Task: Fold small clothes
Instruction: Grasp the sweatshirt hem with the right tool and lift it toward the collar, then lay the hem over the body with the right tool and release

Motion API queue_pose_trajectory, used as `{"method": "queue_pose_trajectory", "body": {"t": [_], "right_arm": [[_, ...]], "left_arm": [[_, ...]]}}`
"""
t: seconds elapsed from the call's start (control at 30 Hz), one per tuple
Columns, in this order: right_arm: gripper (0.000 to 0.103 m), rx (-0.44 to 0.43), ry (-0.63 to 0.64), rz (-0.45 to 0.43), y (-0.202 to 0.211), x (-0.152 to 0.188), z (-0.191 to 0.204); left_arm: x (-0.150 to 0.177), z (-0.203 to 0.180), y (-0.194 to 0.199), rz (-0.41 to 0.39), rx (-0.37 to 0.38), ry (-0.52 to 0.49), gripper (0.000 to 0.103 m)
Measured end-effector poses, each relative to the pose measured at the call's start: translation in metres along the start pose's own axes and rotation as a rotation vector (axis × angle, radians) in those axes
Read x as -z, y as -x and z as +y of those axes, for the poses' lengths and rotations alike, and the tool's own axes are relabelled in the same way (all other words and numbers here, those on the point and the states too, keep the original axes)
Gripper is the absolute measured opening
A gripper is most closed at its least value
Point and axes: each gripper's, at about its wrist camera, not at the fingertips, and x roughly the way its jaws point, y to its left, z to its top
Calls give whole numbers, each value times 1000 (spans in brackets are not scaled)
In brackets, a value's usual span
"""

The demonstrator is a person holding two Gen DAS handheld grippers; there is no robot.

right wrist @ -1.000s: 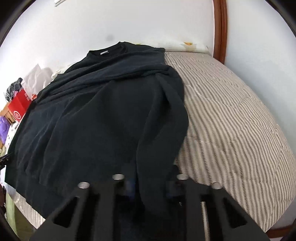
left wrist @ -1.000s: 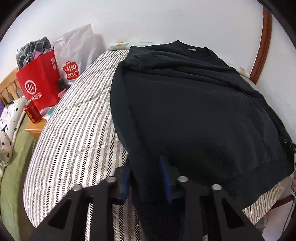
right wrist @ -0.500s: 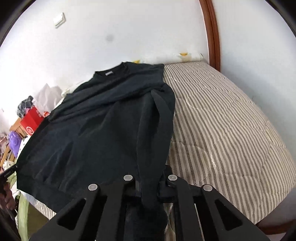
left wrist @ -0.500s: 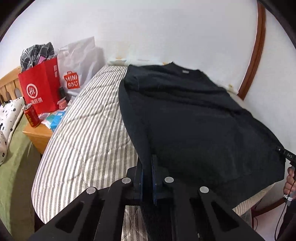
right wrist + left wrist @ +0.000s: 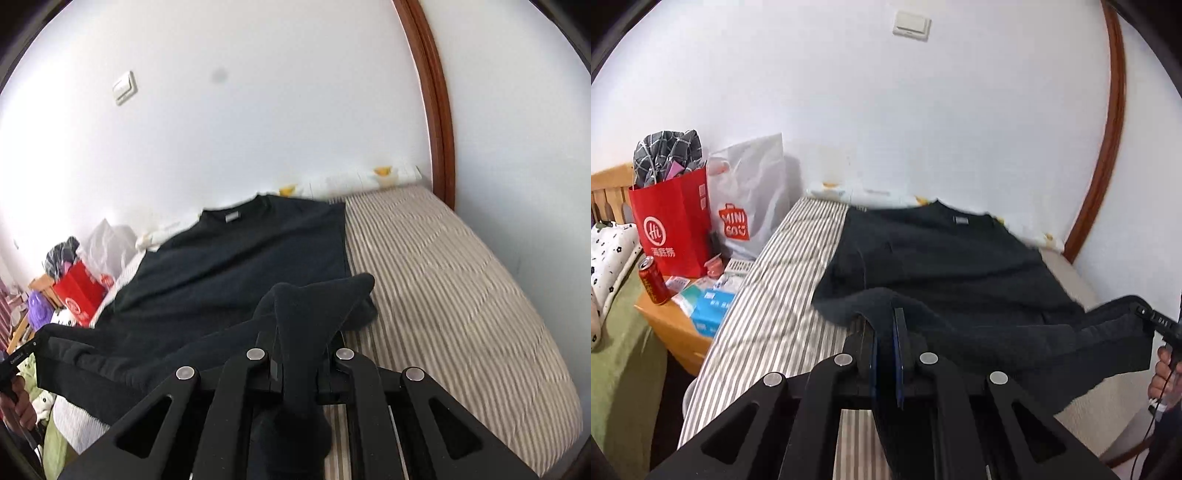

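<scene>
A black sweater lies collar-far on a striped bed. Its near hem hangs raised off the mattress between both grippers. My left gripper is shut on the hem's left corner, the cloth pinched between its blue pads. In the right wrist view my right gripper is shut on the hem's right corner, and a bunch of cloth rises from its jaws. Each gripper shows at the other view's edge: the right gripper and the left gripper, both held by a hand.
Left of the bed a wooden nightstand carries a red paper bag, a white Miniso bag, a red can and tissue packs. A white wall and a brown door frame bound the bed's far side.
Both grippers closed on the sweater's near hem corners and rose with them. The hem has come up off the bed and drawn toward the collar.
</scene>
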Motion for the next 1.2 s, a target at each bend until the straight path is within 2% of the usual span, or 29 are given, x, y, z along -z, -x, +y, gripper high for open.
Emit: {"method": "queue_pose_trajectory", "body": {"t": [0.3,0.6,0.93,1.03,1.2], "right_arm": [[8,12,-8,-29,-51,-57,5],[8,-2,-50,23,-115,-94,3],[9,-19,-88,97,-199,-100,-12],[10,12,-88,140,-226,-96,-14],[14,27,-87,179,-242,-92,-16]], "left_arm": [[-48,-9,-50,-38,-50,0,7],[-74,-8,-118,24,-103,32,7],[-75,0,-192,120,-165,57,8],[-72,2,-205,146,-179,63,10],[-69,2,-215,175,-183,45,10]]}}
